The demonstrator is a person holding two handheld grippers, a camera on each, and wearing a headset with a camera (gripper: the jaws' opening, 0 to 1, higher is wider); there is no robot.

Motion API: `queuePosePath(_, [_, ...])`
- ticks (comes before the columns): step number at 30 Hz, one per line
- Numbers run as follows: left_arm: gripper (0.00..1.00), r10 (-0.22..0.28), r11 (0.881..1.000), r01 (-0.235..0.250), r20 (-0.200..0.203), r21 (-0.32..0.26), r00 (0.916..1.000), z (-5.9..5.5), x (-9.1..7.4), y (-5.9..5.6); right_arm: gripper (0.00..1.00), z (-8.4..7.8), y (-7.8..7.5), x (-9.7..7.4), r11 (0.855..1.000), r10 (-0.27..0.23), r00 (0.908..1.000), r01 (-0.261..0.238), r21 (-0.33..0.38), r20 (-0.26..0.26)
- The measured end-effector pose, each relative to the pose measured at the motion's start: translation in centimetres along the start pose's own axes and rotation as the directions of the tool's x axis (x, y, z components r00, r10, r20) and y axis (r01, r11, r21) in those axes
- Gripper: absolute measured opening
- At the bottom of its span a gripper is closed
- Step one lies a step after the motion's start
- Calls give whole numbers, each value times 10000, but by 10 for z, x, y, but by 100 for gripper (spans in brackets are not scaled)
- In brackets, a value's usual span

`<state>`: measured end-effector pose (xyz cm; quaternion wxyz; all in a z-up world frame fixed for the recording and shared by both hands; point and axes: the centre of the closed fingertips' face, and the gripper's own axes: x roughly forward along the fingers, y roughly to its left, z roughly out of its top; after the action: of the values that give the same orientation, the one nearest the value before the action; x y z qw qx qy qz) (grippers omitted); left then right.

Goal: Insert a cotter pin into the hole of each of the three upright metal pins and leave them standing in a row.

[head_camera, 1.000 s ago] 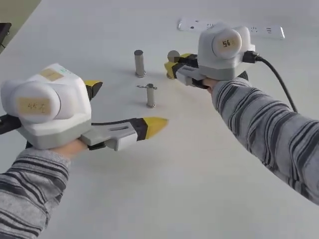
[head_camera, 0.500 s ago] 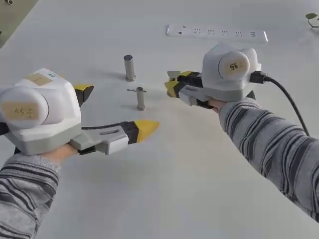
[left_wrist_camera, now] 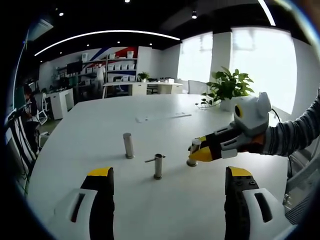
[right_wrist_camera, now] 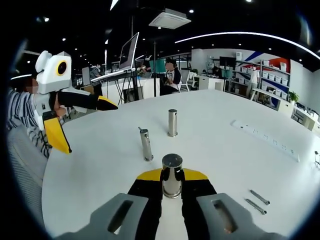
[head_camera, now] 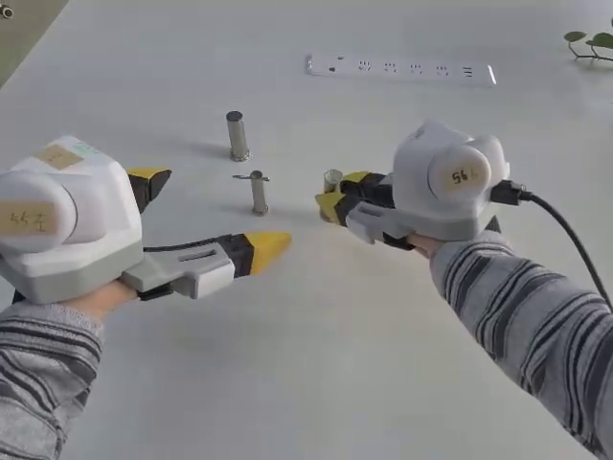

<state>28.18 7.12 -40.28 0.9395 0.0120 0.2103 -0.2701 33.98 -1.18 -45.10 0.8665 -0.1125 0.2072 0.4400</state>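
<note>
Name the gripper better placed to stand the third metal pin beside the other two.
Right. The right gripper is shut on that metal pin, held upright close beside the pin with the cotter pin. The left gripper is open and empty, set back from the row.

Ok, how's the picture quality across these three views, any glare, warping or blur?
Head view: soft, even light, sharp, with a faint shadow beside the far pin on the white table. Left gripper view: windows blown out to white; the fisheye bends the ceiling light strip into an arc. Right gripper view: table edge bows strongly, held pin sharp with bright reflections.
</note>
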Motion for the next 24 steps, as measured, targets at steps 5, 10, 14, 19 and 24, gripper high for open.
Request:
queuePosePath(5, [91,-37,10000,37,-97,-8,9999,-2,0,-3,8,-11,6,-5,10000,68,9999,-69,-30,-142])
queuePosePath(10, [91,-73,10000,73,-96,9,9999,-1,0,-4,8,-16,10,-8,9998,193,9997,-193,5,-159])
queuePosePath(14, [91,-100,9999,100,-100,-26,9999,-1,0,-5,8,-17,10,-9,9996,228,9996,-231,-152,-181])
queuePosePath(19, [91,-143,9999,143,-152,-36,9998,-2,-1,-7,8,-18,10,-10,9988,480,9987,-482,-112,-168])
queuePosePath(24, [91,-206,9996,204,-156,-191,9997,-3,-1,-10,9,-19,10,-10,9984,552,9984,-554,-140,-149])
